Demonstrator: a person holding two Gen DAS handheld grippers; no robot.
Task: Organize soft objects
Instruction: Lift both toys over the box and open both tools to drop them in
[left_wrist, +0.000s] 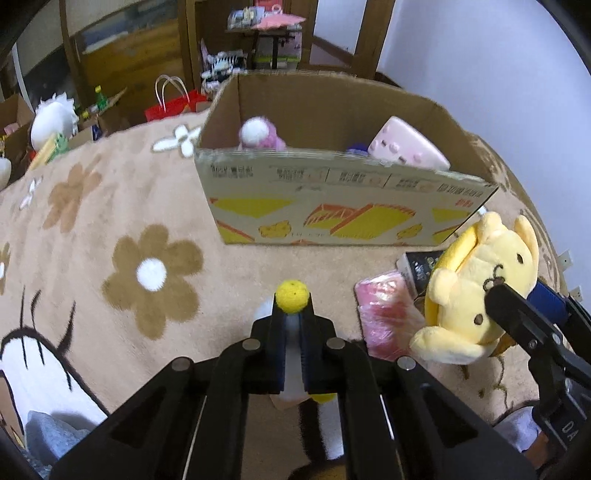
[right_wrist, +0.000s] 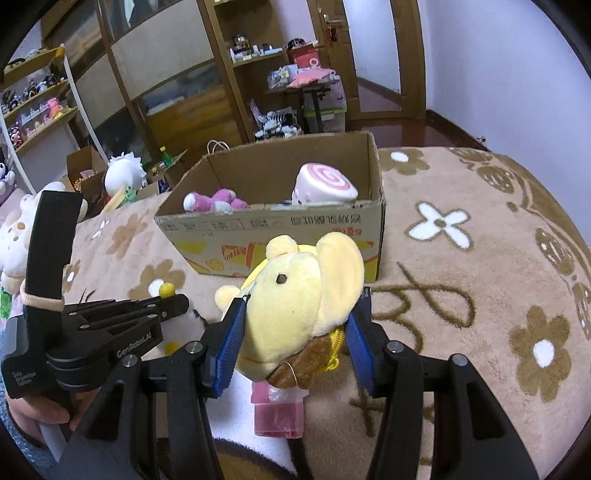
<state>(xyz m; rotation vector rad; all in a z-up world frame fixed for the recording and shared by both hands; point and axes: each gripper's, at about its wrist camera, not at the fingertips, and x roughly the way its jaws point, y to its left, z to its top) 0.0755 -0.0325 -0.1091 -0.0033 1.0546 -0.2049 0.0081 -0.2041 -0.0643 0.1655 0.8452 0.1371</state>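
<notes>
Left tongs (left_wrist: 291, 314) pinch our penguin toy (left_wrist: 291, 295); right tongs (right_wrist: 295, 325) clamp yellow plush (right_wrist: 295, 295). Box (right_wrist: 273, 221) ahead holds two toys; ours remain.

The left wrist view is taken from close above the flowered blanket (left_wrist: 122, 221), angled steeply down and facing the long printed side of the cardboard box (left_wrist: 332, 206), which stands near ahead. The right wrist view is set to the right of it, tilted less steeply, with the same box (right_wrist: 280, 229) seen farther off. Box, blanket and shelving behind the box are shared by both.
</notes>
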